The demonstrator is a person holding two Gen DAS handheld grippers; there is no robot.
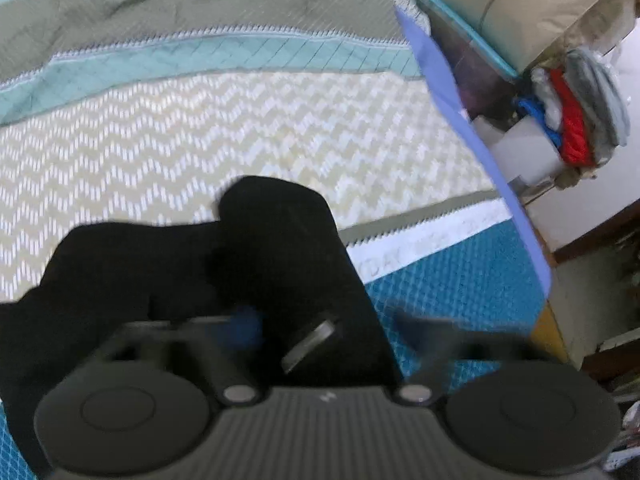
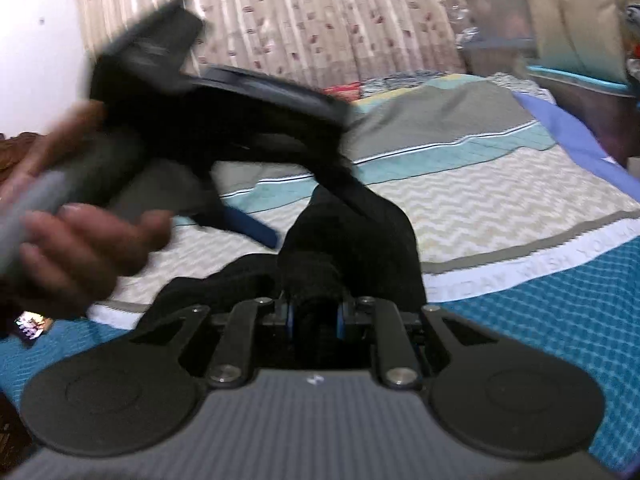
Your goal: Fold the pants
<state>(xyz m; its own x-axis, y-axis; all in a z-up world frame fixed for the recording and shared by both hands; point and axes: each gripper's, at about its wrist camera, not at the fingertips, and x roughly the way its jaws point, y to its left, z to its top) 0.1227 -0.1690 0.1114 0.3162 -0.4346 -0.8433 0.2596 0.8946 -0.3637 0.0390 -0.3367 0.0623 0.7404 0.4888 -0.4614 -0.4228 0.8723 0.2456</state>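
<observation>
Your right gripper (image 2: 314, 316) is clamped on a bunched fold of the black pants (image 2: 352, 232), lifting them off the quilt (image 2: 500, 184). Your left gripper (image 1: 280, 336), blurred, has the same cloth between its narrowed fingers; whether the pads press on it, you cannot tell. Your left hand (image 2: 88, 236) grips its handle, above the bed. A curtain (image 2: 300, 16) hangs behind.
</observation>
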